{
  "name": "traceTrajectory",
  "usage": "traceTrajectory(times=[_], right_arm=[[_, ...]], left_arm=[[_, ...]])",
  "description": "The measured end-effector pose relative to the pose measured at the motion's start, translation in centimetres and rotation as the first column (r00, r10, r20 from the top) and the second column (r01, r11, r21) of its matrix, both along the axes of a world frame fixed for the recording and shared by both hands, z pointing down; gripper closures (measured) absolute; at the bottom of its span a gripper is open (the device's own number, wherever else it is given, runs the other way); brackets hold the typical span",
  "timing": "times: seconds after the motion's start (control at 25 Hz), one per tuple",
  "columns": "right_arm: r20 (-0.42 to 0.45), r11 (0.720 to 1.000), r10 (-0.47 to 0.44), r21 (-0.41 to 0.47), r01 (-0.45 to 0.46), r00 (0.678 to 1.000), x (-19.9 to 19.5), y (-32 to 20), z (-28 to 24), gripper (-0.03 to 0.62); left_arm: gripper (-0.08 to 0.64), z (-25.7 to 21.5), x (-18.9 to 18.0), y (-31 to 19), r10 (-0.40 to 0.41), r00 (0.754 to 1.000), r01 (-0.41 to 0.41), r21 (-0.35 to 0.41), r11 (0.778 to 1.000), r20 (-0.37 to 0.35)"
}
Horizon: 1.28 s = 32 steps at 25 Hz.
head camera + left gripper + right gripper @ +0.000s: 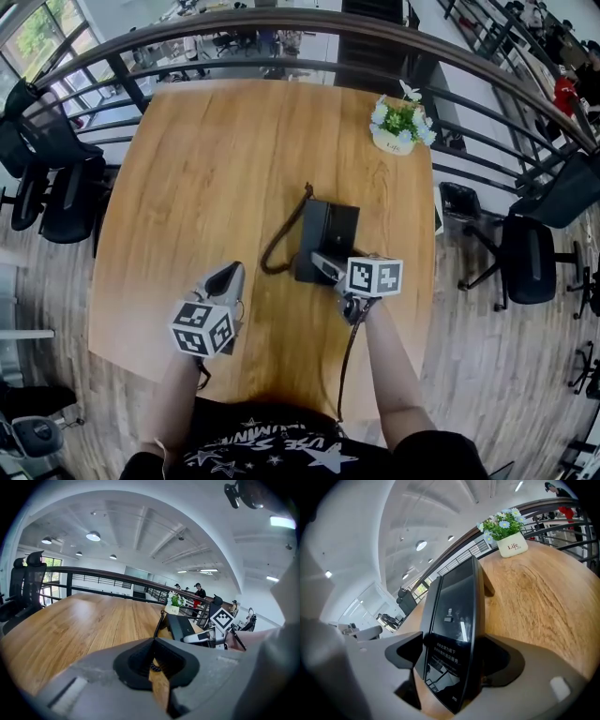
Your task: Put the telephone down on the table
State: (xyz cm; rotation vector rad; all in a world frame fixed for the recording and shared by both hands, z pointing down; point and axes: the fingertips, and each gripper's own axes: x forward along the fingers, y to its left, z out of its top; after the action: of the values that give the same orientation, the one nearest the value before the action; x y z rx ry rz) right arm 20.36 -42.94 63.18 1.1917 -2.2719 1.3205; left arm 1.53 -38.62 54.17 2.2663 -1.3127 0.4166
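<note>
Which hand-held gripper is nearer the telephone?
Right. The right hand-held gripper has the telephone between its open jaws; the left hand-held gripper is apart from it, off to its left.

A wooden table [206, 169] bears a telephone [326, 239] and a flowerpot [397, 127].

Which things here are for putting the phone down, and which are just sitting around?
For the job:
- telephone with its cord
- table
- right gripper, jaws open either side of the telephone

Just sitting around:
- flower pot
- chairs
- left gripper, shut and empty
</note>
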Motion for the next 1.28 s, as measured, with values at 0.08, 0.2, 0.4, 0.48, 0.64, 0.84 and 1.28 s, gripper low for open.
traceTrajectory(times=[0.08,0.2,0.4,0.48,0.64,0.84,1.28], right_arm=[[-0.019,1.0,0.018,0.016,-0.017,1.0,0.7,0.3,0.0,0.207],[-0.082,0.997,0.034,0.069,-0.028,0.996,1.6,0.9,-0.4,0.209],[-0.216,0.986,0.032,0.164,0.004,0.976,1.7,2.0,-2.2,0.213],[-0.259,0.977,0.048,0.211,0.008,0.965,2.0,2.9,-2.8,0.238],[-0.294,0.964,0.057,0.263,0.023,0.954,2.0,5.5,-4.0,0.257],[-0.376,0.94,0.072,0.336,0.064,0.924,0.4,8.5,-5.2,0.335],[-0.478,0.846,0.146,0.514,0.141,0.866,-5.5,16.8,-11.1,0.487]], left_arm=[[0.557,-0.2,-0.1,0.7,-0.007,1.0,0.007,0.007,1.0,0.0],[0.557,-0.2,-0.5,1.6,-0.018,1.0,0.018,0.012,1.0,0.001],[0.557,0.3,-1.6,3.0,-0.038,0.999,0.038,-0.011,0.999,-0.025],[0.557,0.7,-1.1,3.8,-0.019,0.999,0.018,-0.014,1.0,-0.033],[0.557,0.7,0.2,5.6,0.022,0.998,-0.023,-0.016,1.0,-0.053],[0.557,0.7,-0.4,7.7,0.025,0.996,-0.025,-0.008,1.0,-0.084],[0.557,-1.5,-5.4,17.0,-0.004,0.991,0.008,0.025,1.0,-0.13]])
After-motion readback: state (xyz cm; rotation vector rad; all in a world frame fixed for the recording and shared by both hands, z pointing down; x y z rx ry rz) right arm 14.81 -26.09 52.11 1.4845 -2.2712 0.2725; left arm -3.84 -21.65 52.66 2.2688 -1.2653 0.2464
